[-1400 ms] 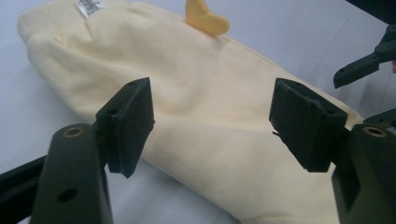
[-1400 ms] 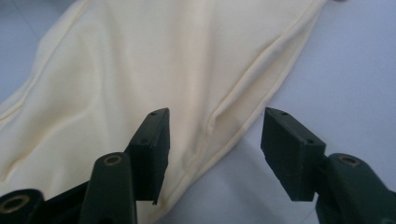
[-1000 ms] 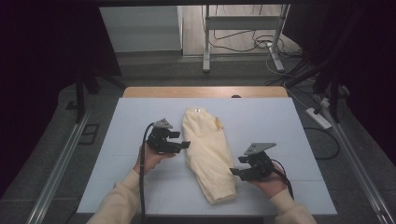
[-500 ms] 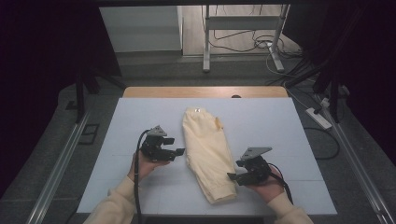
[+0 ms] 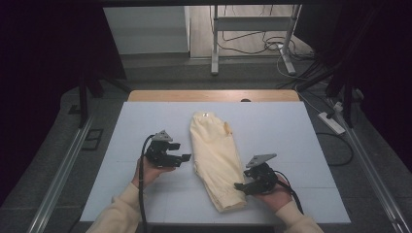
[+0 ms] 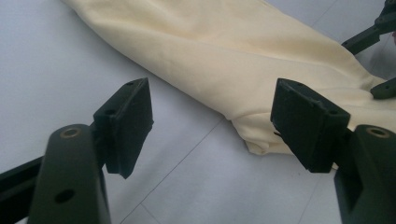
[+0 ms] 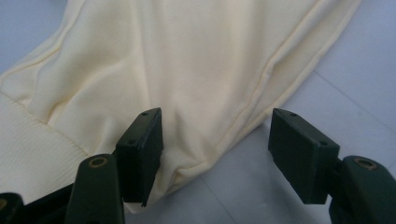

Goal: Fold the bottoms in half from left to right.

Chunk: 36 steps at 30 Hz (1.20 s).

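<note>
The left hand-held gripper point(image 5: 180, 158) hovered low over the pale worktop point(image 5: 291, 131), gripped from below by the person's left hand point(image 5: 148, 172), with its black cable point(image 5: 141, 194) trailing back along the cream sleeve point(image 5: 119, 213). Its jaws stood spread with nothing between them. In the left gripper view the bare worktop showed through the gap, and the folded cream garment point(image 6: 233, 60) lay just ahead of the jaws, its near folded corner sitting close beside the right-hand pad point(image 6: 306, 121) without being pinched.

Between the two grippers lay that garment point(image 5: 216, 158), a long narrow bundle running away from the person, its far end with a small label near the worktop's back edge and its near end closest to the right hand-held gripper point(image 5: 241, 186).

That gripper, held in the person's right hand point(image 5: 274, 194) and carrying a grey three-cornered plate point(image 5: 261, 159) on top, pointed at the near end of the garment from the right. Its jaws were also spread. In the right gripper view the left-hand pad point(image 7: 140, 154) rested over the cloth point(image 7: 187, 70), and the hemmed edge ran down between the pads, while the right-hand pad point(image 7: 301, 154) stood over bare worktop, clear of the fabric. The cloth was not being squeezed.
</note>
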Motion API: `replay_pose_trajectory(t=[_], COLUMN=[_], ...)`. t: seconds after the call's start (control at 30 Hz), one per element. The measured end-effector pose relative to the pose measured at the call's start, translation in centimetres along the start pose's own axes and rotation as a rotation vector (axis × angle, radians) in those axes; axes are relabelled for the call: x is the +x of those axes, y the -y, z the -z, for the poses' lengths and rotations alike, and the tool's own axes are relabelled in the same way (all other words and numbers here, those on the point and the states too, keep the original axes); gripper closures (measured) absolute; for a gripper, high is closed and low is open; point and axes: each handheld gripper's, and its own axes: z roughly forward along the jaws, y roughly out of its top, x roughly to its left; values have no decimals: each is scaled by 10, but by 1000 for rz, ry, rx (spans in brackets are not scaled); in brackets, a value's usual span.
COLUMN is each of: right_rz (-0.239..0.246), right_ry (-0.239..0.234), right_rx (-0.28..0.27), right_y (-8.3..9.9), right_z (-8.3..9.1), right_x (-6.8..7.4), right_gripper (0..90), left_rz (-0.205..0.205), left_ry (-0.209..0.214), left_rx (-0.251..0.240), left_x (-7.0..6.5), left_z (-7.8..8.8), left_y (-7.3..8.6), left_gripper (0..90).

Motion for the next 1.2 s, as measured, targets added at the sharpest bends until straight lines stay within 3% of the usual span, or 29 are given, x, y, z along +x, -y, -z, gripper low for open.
replay_pose_trajectory(t=[0.1, 0.27, 0.47, 1.0, 1.2], right_rz=[-15, -6, 11, 41, 58], right_ry=[-17, -79, -106, -110, -139], right_rx=[4, 8, 7, -26, -31], right_y=[0, 1, 1, -1, -4], right_z=[-1, -1, 0, -7, -12], right_x=[0, 3, 4, 27, 37], right_gripper=[402, 624, 735, 760, 759], left_rz=[-6, -10, -13, -7, -7], left_ry=[-8, -14, -20, -26, -26], left_rx=[4, 11, 12, -1, -3], left_x=[0, -1, -1, 0, 0], left_z=[0, -1, 0, 3, 4], left_y=[0, 0, 0, -2, -2], left_gripper=[288, 287, 285, 283, 282])
